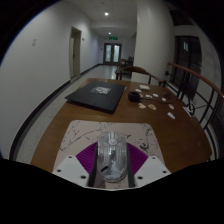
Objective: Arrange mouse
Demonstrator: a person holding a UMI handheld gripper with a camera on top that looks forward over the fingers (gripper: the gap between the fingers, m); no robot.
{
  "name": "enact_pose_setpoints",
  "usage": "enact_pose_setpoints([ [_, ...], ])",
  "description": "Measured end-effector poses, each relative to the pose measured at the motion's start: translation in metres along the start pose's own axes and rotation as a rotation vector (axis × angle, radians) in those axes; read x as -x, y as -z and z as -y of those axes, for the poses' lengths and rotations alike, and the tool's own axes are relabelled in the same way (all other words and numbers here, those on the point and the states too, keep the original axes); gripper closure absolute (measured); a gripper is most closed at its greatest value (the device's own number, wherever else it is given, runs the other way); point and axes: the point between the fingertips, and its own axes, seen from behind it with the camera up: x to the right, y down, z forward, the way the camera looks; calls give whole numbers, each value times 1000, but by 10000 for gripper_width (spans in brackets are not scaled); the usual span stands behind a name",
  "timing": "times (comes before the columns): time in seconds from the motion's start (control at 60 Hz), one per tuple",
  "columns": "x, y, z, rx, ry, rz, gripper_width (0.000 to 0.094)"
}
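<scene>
A clear, silvery mouse (110, 155) sits between my two fingers, with the purple pads (84, 158) pressed against both of its sides. My gripper (110, 168) is shut on it. The mouse is held over the near end of a pale grey mouse mat (90, 130) that lies on the wooden table (170, 140). I cannot tell whether the mouse rests on the mat or is just above it.
A flat black laptop or folder (97, 95) lies beyond the mat at the left. Small dark and white items (140, 97) are scattered further back and to the right (170, 108). Chairs (188, 85) stand along the table's right side. A corridor lies beyond.
</scene>
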Motion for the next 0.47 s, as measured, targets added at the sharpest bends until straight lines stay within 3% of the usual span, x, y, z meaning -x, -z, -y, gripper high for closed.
enact_pose_setpoints([
  [0.067, -2, -2, -3, 26, -34, -4, 365],
  [0.15, 17, 31, -10, 52, -69, 73, 76],
  [0.233, 19, 69, -7, 13, -72, 76, 92],
  [0.467, 7, 163, -46, 14, -80, 6, 87],
])
